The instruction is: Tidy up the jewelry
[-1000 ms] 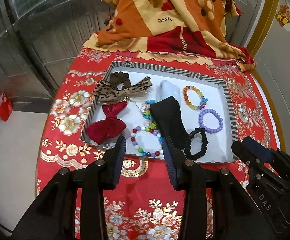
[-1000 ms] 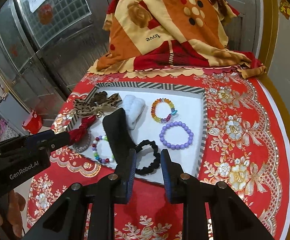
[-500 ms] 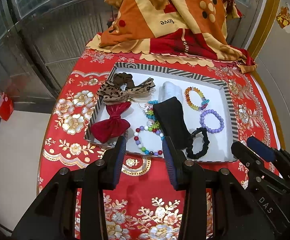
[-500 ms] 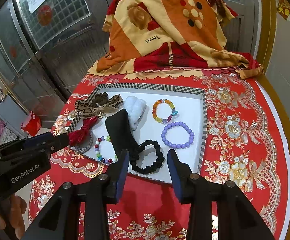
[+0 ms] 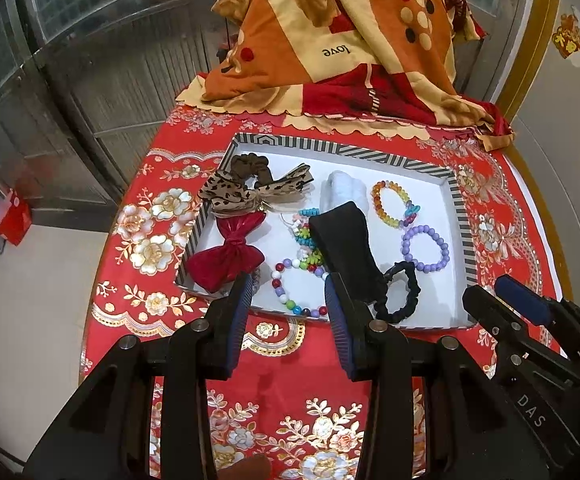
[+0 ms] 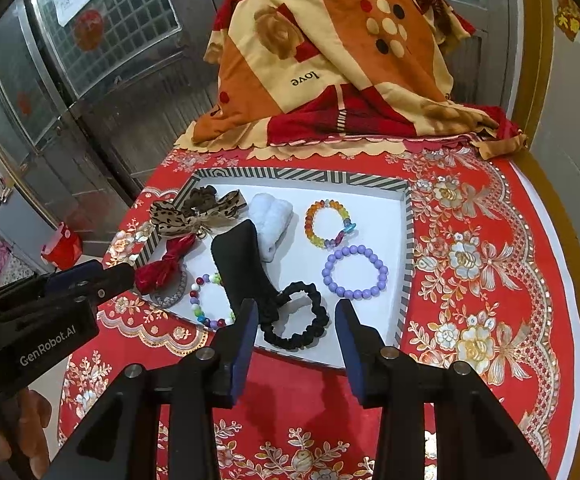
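Observation:
A white tray with a striped rim [image 5: 342, 148] [image 6: 408, 240] sits on the red table and holds the accessories. In it lie a leopard bow [image 5: 258, 192], a red bow [image 5: 226, 258], a black headband [image 5: 346, 244] [image 6: 238, 264], a black scrunchie [image 5: 400, 294] [image 6: 296, 316], a purple bead bracelet [image 5: 426, 248] [image 6: 354, 272], an amber bead bracelet [image 5: 394, 204] [image 6: 328, 224] and a multicolour bead bracelet [image 5: 298, 288] [image 6: 206, 298]. My left gripper [image 5: 286, 300] is open and empty at the tray's near edge. My right gripper [image 6: 296, 326] is open and empty, above the black scrunchie.
A red floral tablecloth [image 5: 290, 420] [image 6: 470, 280] covers the round table. A folded orange and red blanket [image 5: 338, 40] [image 6: 338, 60] is piled behind the tray. A white rolled cloth [image 5: 344, 192] [image 6: 272, 216] lies in the tray. Metal doors stand to the left.
My right gripper has opened wider over the last second. Both grippers have pulled back slightly from the tray. Nothing in the tray has moved.

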Available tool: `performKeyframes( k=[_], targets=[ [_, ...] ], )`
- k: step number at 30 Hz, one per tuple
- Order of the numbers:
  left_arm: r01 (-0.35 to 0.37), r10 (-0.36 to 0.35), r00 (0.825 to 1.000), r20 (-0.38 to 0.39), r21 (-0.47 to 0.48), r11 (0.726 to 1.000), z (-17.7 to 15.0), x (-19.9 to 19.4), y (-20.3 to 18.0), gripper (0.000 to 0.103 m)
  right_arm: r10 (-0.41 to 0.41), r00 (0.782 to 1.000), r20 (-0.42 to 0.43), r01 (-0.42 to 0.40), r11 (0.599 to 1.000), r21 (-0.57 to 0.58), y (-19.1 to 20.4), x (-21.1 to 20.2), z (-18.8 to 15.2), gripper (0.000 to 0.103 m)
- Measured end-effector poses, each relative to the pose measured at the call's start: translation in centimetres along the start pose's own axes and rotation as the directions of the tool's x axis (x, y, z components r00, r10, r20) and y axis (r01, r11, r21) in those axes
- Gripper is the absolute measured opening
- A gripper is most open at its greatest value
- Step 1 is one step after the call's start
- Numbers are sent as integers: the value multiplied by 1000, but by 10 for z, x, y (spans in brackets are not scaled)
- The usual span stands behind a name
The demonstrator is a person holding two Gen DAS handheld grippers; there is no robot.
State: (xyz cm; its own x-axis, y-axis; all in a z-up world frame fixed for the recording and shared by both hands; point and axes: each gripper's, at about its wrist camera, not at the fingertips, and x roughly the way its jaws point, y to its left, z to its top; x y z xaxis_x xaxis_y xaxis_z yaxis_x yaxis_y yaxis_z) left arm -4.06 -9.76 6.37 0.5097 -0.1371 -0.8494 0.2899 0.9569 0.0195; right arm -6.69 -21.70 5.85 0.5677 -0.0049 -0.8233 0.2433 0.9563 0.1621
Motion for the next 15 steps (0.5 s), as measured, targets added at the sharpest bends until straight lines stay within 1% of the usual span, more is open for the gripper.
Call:
performKeyframes(
  k=[15],
  targets=[
    [-4,4,1000,1,1,1000,0,-1,0,37,2,1000,-4,-2,1000,-7,2,-1,1,39]
  ],
)
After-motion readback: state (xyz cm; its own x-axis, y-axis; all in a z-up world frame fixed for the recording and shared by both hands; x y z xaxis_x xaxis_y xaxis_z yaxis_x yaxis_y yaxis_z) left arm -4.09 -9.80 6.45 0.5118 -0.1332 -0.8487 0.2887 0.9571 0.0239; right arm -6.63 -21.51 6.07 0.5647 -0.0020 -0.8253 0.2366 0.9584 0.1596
